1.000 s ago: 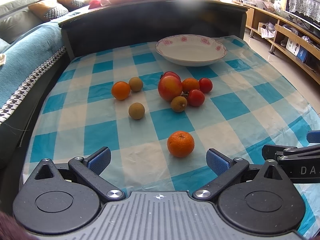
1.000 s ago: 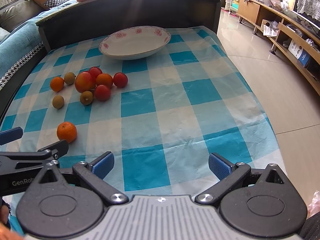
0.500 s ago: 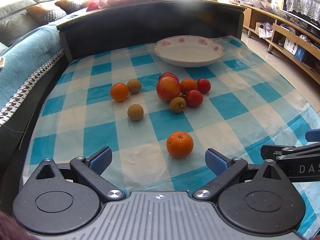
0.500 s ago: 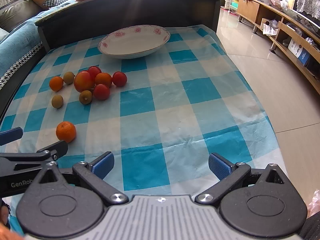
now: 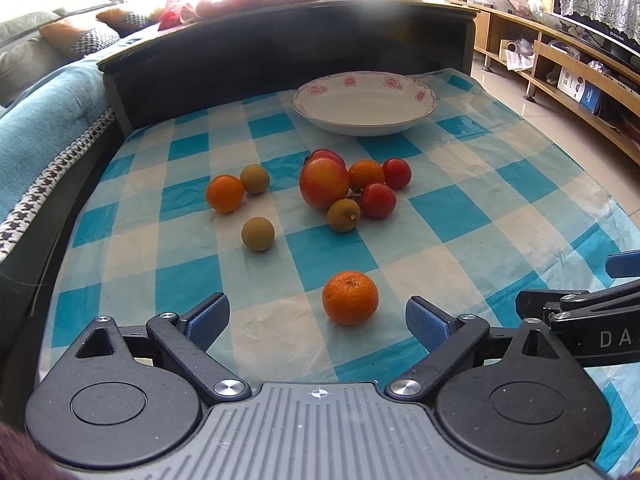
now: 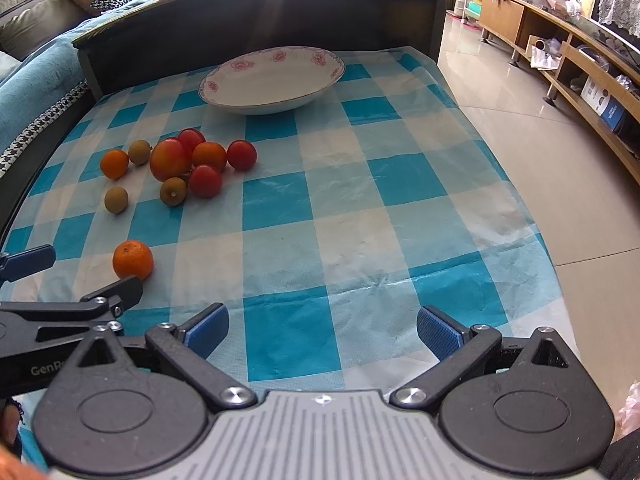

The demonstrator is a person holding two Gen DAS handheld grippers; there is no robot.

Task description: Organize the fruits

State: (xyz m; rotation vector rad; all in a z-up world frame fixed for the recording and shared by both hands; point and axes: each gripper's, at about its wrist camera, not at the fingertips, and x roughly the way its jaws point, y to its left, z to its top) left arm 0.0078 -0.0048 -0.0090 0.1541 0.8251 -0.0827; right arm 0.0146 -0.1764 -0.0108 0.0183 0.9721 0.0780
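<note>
Blue-padded fingers of the left gripper stand wide and are closing slightly, their pads touching nothing; a round orange mandarin lies on the cloth just beyond them, nearer the right-hand finger, not clamped. Fingers of the right gripper also stand wide, with only bare cloth between them.

Both grippers hover over the near edge of a blue-and-white checked tablecloth. At its far end sits a shallow white ceramic bowl with pink flowers on its rim, nothing in it.

Between bowl and grippers, left of centre, the fruit is scattered:
- a large red-and-yellow apple with a small orange and two red tomatoes touching or just beside it, and another red fruit half hidden behind the apple
- a brownish-green round longan at the near edge of that cluster
- farther left, a second small orange just beside another longan
- a third longan alone, nearer than that pair

A dark wooden ledge rises behind the bowl, and a teal-covered sofa runs along the left.
</note>
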